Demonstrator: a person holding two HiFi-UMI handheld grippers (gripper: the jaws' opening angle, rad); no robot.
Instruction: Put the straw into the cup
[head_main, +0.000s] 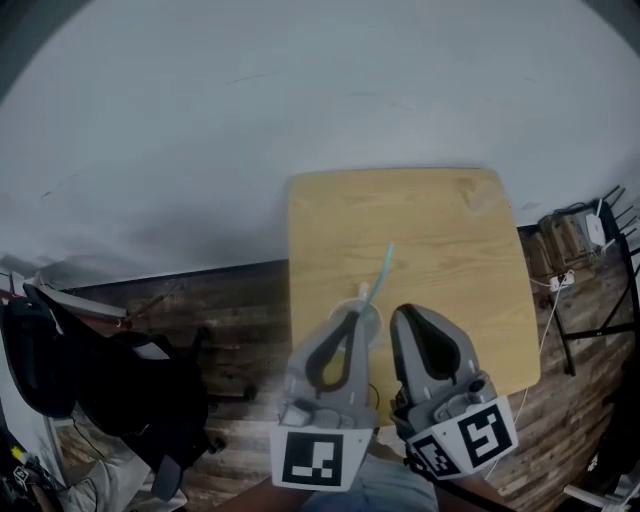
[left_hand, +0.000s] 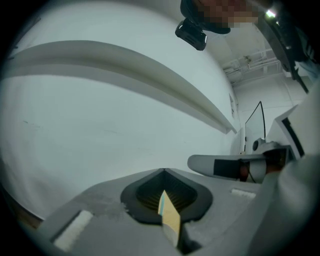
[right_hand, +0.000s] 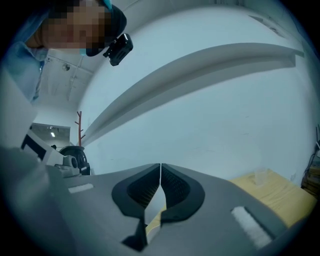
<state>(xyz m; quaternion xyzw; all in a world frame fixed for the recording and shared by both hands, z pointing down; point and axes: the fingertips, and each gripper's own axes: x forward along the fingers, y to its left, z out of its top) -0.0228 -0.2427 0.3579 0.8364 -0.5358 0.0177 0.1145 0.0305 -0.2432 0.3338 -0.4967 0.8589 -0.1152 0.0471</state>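
We see the left gripper (head_main: 350, 318) and the right gripper (head_main: 408, 318) side by side over the near edge of a light wooden table (head_main: 450, 230), both pointing away from the person.

In the left gripper view the jaws of the left gripper (left_hand: 164, 172) meet at their tips. Nothing is between them. Only a narrow slot stays below the tips, and through it a yellow strip of the table (left_hand: 170, 217) shows.

In the right gripper view the right gripper (right_hand: 160, 167) is the same: the tips touch each other, it holds nothing, and behind the slot under them we see the white wall and a bit of the table (right_hand: 285, 195).

The cup (head_main: 366, 318) is clear and stands upright on the table, just in front of the left gripper's tip and a little to the side of the right gripper. In the head view the tip of the left gripper covers part of it, and we cannot tell if they touch.

The straw (head_main: 383, 264) is inside the cup. Its lower end goes down through the cup's mouth, and its upper, bluish part leans away from both grippers and slightly toward the right gripper's side. We see no other content in the cup.

In the right gripper view the cup (right_hand: 260, 176) appears small, far to the right of the jaws. The straw is too small to make out there.
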